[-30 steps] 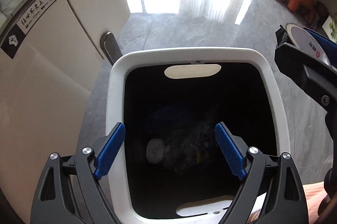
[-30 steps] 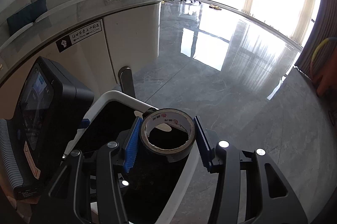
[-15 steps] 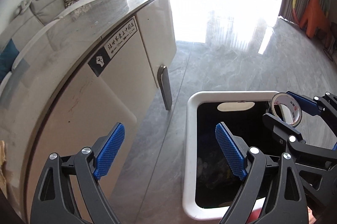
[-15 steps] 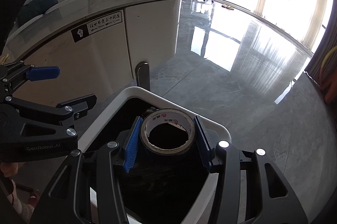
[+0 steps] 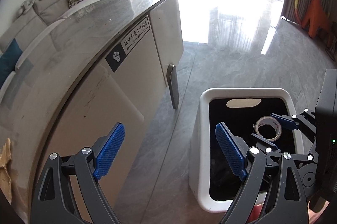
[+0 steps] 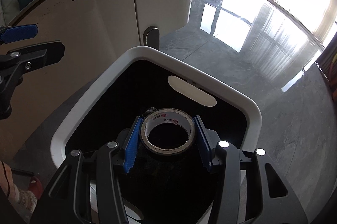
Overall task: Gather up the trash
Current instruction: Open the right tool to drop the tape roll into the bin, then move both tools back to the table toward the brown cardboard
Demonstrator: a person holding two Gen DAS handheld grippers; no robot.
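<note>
My right gripper (image 6: 167, 141) is shut on a black tape roll (image 6: 168, 150) with a white core, held above the open mouth of the white trash bin (image 6: 84, 101). The bin has a black liner; its contents are too dark to make out. In the left wrist view the same tape roll (image 5: 268, 125) sits in the right gripper (image 5: 271, 129) over the bin (image 5: 199, 118). My left gripper (image 5: 168, 152) is open and empty, left of the bin beside the cabinet.
A beige cabinet (image 5: 130, 80) with a marble top and a black label stands left of the bin, with a metal handle (image 5: 173, 85) close to the bin's far corner. Glossy grey floor (image 5: 242, 51) stretches beyond. An orange toy (image 5: 316, 15) stands far right.
My left gripper has pulled back and swung left, from over the bin to beside the cabinet. My right gripper has carried the tape roll further over the bin opening.
</note>
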